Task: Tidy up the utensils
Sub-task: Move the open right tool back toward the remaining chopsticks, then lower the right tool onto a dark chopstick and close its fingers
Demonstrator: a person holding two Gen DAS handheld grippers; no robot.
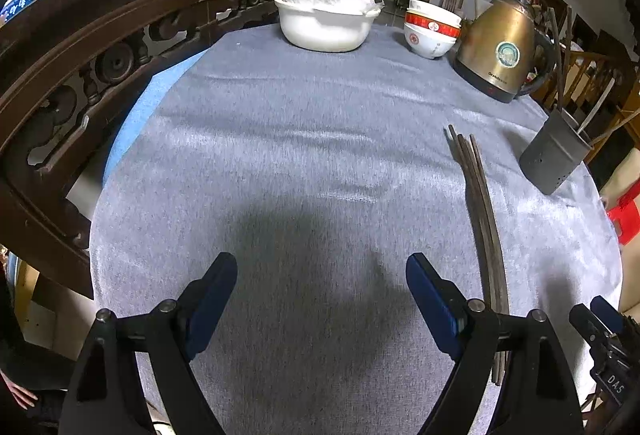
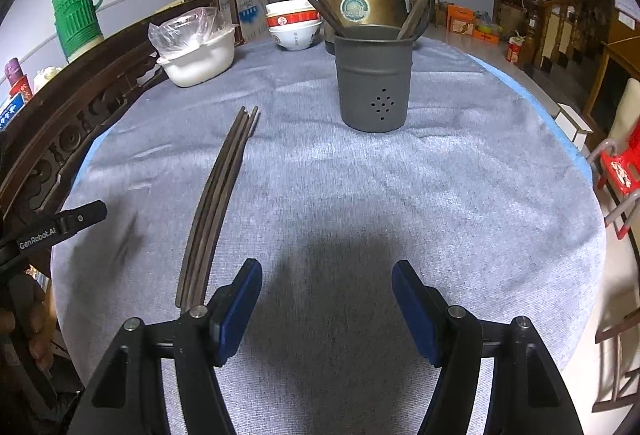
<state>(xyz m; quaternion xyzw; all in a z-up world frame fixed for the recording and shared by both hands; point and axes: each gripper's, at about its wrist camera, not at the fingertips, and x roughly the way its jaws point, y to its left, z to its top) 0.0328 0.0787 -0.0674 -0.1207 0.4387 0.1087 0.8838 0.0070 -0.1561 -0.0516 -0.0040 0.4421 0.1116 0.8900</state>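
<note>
A bundle of dark wooden chopsticks point(image 1: 478, 203) point(image 2: 218, 195) lies on the grey tablecloth point(image 1: 280, 139), between the two grippers. A grey metal utensil holder point(image 2: 374, 83) point(image 1: 554, 155) stands upright further back, with several chopsticks leaning in it. My left gripper point(image 1: 322, 287) hangs open over bare cloth, the chopsticks just right of its right finger. My right gripper point(image 2: 327, 291) is open over bare cloth too, the chopsticks' near ends beside its left finger point(image 2: 240, 303). Nothing sits between either pair of jaws.
At the back of the table stand a white pot point(image 1: 326, 25) covered with a plastic bag, stacked red-and-white bowls point(image 1: 430, 29) and a brass kettle point(image 1: 502, 47). A carved dark wooden chair back point(image 1: 80, 67) rims the left side. A red stool point(image 2: 622, 167) is off the right edge.
</note>
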